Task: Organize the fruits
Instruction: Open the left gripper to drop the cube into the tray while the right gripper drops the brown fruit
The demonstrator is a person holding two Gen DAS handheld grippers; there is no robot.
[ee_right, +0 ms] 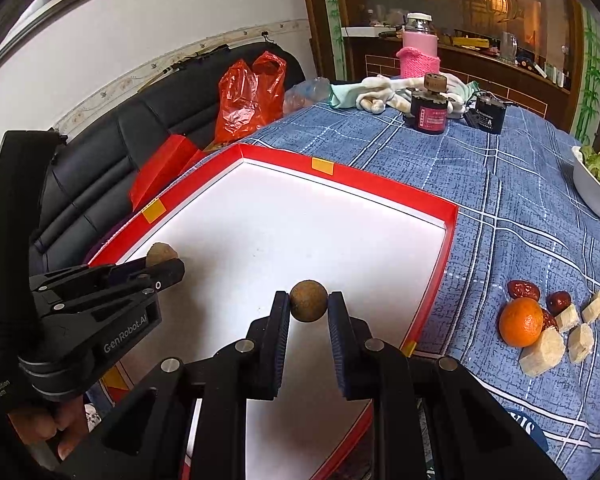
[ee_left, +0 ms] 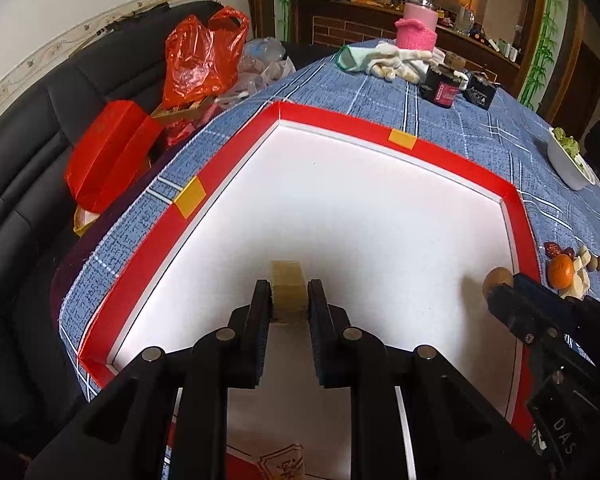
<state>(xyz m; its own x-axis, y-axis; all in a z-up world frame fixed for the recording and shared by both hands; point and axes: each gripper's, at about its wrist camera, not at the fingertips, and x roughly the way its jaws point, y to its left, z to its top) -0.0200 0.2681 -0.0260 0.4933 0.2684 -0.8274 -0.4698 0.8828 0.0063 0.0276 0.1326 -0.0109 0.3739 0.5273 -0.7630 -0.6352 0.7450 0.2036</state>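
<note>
A shallow red-rimmed tray (ee_left: 332, 120) with a white floor lies on the blue checked tablecloth. My left gripper (ee_left: 288, 286) is shut on a pale tan chunk of fruit (ee_left: 286, 280), held low over the tray's near part. My right gripper (ee_right: 309, 298) is shut on a small brown round fruit (ee_right: 308, 300), above the tray's right side. In the right wrist view the left gripper (ee_right: 168, 264) shows at the left, over the tray's left edge. Loose fruit lies right of the tray: a mandarin (ee_right: 521, 322), red dates (ee_right: 522, 290) and pale chunks (ee_right: 542, 352).
A white bowl of greens (ee_right: 596, 196) stands at the table's right edge. At the back are two black jars (ee_right: 429, 114), a pink bottle (ee_right: 418, 52) and gloves (ee_right: 380, 92). Left of the table, a black sofa holds an orange-red bag (ee_right: 248, 96).
</note>
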